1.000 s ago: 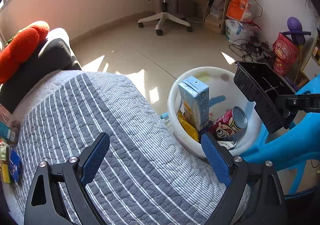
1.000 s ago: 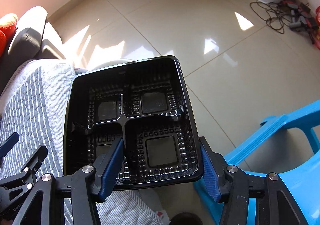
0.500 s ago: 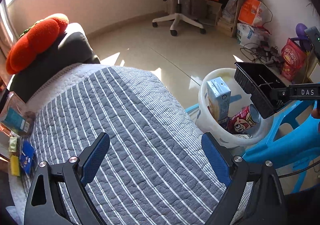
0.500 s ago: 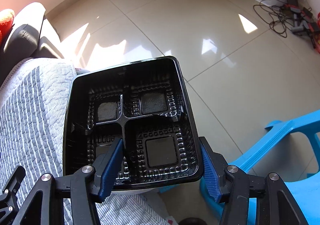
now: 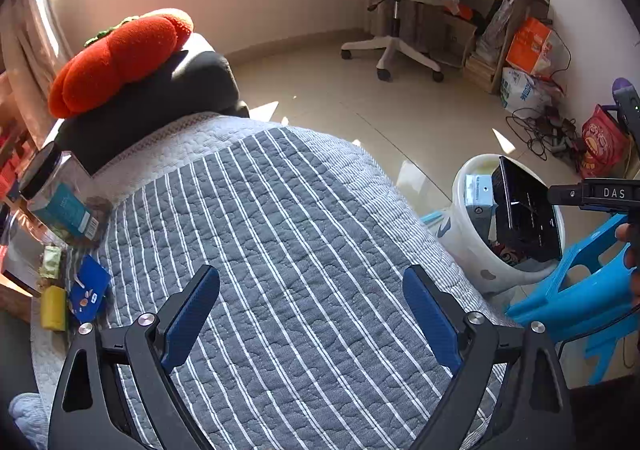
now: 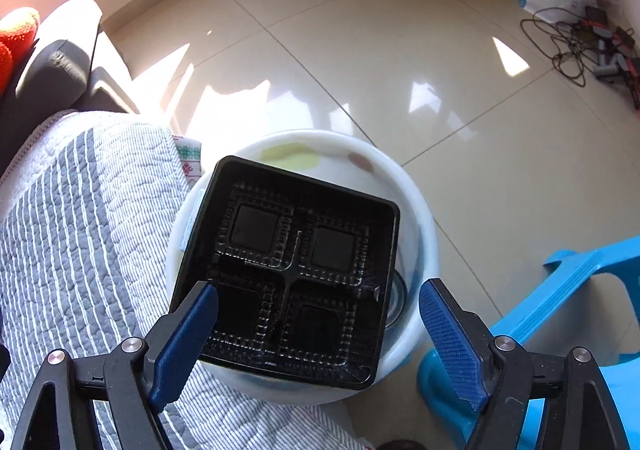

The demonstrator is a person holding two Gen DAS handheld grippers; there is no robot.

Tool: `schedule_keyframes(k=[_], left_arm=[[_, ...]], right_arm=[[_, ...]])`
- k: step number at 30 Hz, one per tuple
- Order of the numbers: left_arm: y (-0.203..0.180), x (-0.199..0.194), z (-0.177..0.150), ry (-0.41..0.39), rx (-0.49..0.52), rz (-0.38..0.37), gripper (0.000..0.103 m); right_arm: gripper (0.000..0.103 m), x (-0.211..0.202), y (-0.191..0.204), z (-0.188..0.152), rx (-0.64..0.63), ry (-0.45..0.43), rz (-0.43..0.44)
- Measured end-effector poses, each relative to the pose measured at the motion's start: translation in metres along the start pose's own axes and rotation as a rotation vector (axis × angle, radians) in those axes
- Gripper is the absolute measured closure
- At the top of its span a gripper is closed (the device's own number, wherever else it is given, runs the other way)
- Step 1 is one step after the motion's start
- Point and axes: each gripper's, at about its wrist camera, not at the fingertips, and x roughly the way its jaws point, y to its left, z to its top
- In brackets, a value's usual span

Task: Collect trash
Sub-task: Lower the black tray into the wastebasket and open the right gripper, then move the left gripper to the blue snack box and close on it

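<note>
A black four-compartment plastic tray [image 6: 292, 270] lies free in the white bucket [image 6: 420, 218], tilted, covering most of its mouth. My right gripper [image 6: 318, 334] is open just above the tray, its fingers apart from it. In the left wrist view the tray [image 5: 524, 214] stands in the bucket [image 5: 464, 234] beside a blue carton [image 5: 478, 198]. My left gripper [image 5: 312, 314] is open and empty over the striped quilt [image 5: 280, 230]. A blue packet [image 5: 90, 288] and a yellow item [image 5: 53, 308] lie at the quilt's left edge.
A clear jar [image 5: 60, 198] lies at the left. A red cushion [image 5: 120, 54] sits on a dark armrest [image 5: 152, 98]. A blue plastic stool [image 6: 580, 290] stands right of the bucket. An office chair [image 5: 392, 10], a desk and cables [image 6: 580, 46] are farther off on the tiled floor.
My right gripper has opened and let the black tray drop into the white bucket. My left gripper has drawn back to the left over the quilt, away from the bucket.
</note>
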Motion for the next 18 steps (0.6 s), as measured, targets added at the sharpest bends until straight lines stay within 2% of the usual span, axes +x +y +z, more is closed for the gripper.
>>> schedule_keyframes(k=[9,18], left_arm=[[0.039,-0.012,-0.012,0.021,-0.057,0.04,0.004],[0.087,-0.023,-0.028,0.038,-0.126,0.076,0.001]], right_arm=[[0.013,-0.012,0.024,-0.002,-0.02,-0.014,0.034],[0.012,-0.018,0.074,-0.008,-0.109,-0.03,0.054]])
